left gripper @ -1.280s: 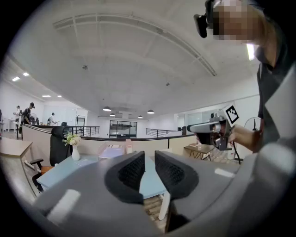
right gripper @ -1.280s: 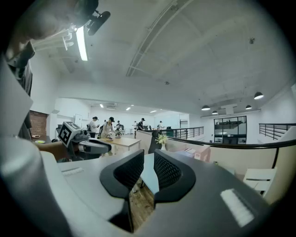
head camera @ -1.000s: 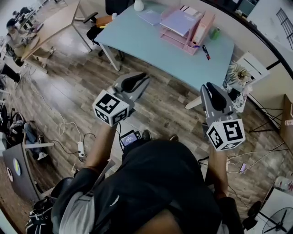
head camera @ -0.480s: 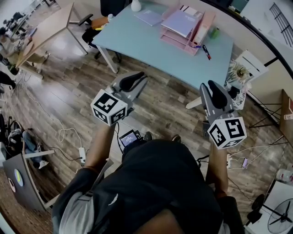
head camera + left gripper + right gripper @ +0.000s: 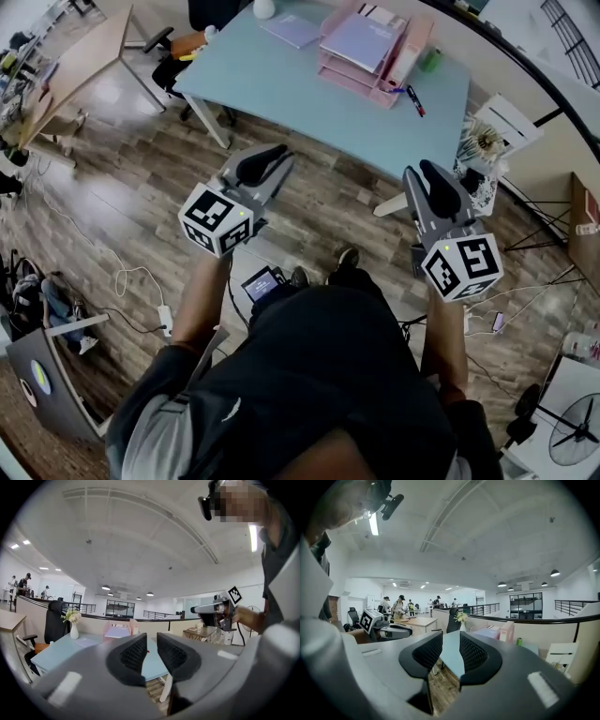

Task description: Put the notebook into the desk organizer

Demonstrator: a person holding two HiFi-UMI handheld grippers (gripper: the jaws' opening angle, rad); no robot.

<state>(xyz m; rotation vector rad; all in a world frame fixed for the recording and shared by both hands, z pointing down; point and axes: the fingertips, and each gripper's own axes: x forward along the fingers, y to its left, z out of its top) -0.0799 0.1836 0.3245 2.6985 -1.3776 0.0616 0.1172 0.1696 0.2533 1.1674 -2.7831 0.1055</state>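
Head view, listed from the tools outward.

Item 1: left gripper (image 5: 270, 157), held out on a bare forearm (image 5: 202, 300), with the left marker cube (image 5: 217, 218) at its rear. It points level toward the table. In the left gripper view its 2 black ribbed pads (image 5: 132, 654) are drawn together to a narrow slit and hold nothing.

Item 2: right gripper (image 5: 424, 174), abreast of the left and well apart from it, with the right marker cube (image 5: 461, 267) at its rear. In the right gripper view its jaws stand parted by a slim gap, having just been opening. Nothing is between them.

Item 3: wood-plank floor (image 5: 319, 202), under and ahead of both tools. A small lit screen (image 5: 262, 281) lies behind the left gripper, near the person's feet.

Item 4: pale blue table (image 5: 309, 103), ahead of both grippers and touched by neither.

Item 5: notebook (image 5: 291, 28), lavender, flat on the table's far part, ahead of the left gripper. It lies near the organizer's left side and outside it.

Item 6: pink desk organizer (image 5: 417, 49), stacked trays plus an upright section, far ahead between the 2 tools. A purple folder (image 5: 361, 39) lies on its top tray.

Item 7: pen (image 5: 414, 100), just on the organizer's near side, ahead of the right gripper.

Item 8: green can (image 5: 429, 59), beside the organizer's right end.

Item 9: white vase (image 5: 264, 7), beyond the notebook.
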